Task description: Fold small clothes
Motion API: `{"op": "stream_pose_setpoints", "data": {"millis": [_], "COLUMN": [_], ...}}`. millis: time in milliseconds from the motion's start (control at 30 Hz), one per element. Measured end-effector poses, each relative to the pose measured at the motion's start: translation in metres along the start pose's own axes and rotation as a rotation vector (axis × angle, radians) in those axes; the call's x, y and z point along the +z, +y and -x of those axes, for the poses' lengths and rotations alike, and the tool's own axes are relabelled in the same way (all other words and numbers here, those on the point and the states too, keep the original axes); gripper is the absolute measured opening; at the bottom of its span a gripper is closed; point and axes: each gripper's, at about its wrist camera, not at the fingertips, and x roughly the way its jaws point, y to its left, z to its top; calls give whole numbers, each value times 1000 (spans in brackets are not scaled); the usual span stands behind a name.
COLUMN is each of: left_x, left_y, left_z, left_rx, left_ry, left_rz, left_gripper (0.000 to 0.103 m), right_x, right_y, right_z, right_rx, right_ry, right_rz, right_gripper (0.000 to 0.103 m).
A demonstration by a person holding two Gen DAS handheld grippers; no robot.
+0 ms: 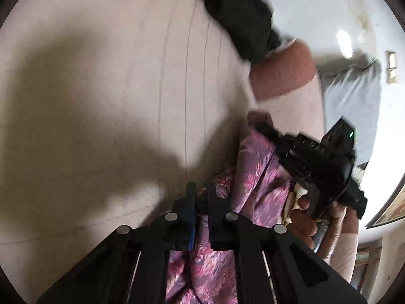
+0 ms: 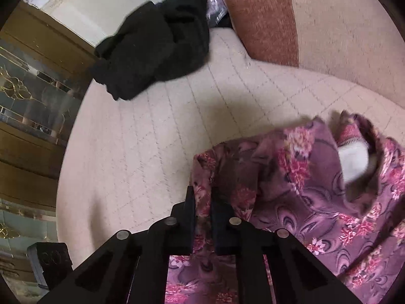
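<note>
A purple garment with pink flowers hangs between both grippers above the cream quilted sofa seat. My left gripper is shut on one edge of it. My right gripper is shut on another edge of the same garment, whose neck opening with a white lining shows at the right. The right gripper's black body and the hand that holds it show in the left wrist view, beside the cloth.
A crumpled black garment lies at the far end of the seat, next to a rust-coloured cushion. The same black garment and cushion show in the left wrist view. A wooden glass-fronted cabinet stands at the left.
</note>
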Motion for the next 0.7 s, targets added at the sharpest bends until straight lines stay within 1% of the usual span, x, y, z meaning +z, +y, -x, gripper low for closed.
{"op": "stream_pose_setpoints", "data": {"millis": [33,67,133,233,267,300,367,400,433,467,500,533,567,633,667,700], "left_x": [3,7,15,17,19,18,20,20,20,18,16,11,2,-17,-31,-37], "left_y": [3,7,14,29,34,39,39,34,26,13,4,-9,-21,-50,-69,-78], "left_z": [17,29,32,15,4,0,1,5,10,19,24,32,42,63,73,79], "left_rx": [-22,-42,-47,-6,29,55,55,71,107,162,202,256,272,250,255,256], "left_ry": [-49,-77,-99,-67,-46,-41,-53,-64,-93,-139,-164,-184,-198,-246,-264,-272], "left_rz": [10,26,39,87,98,102,98,82,46,-14,-54,-112,-161,-282,-353,-394], "left_gripper": [6,6,6,6,7,8,11,15,19,29,35,35,35,39,44,47], "right_x": [2,4,8,10,10,9,7,2,-2,-9,-22,-36,-54,-104,-127,-156], "right_y": [1,5,8,7,5,2,-4,-9,-11,-9,-5,-3,-3,-12,-18,-27], "right_z": [5,15,27,13,4,-5,-17,-13,-6,8,30,48,69,113,130,148], "right_rx": [7,24,49,54,42,31,26,26,28,25,18,18,24,53,63,60], "right_ry": [-16,-45,-85,-75,-63,-54,-24,-20,-40,-69,-109,-139,-164,-210,-223,-238], "right_rz": [6,17,17,1,-4,-11,-36,-60,-67,-54,-24,-9,-10,-40,-59,-86], "right_gripper": [11,10,10,10,10,13,22,29,35,38,47,55,57,58,58,59]}}
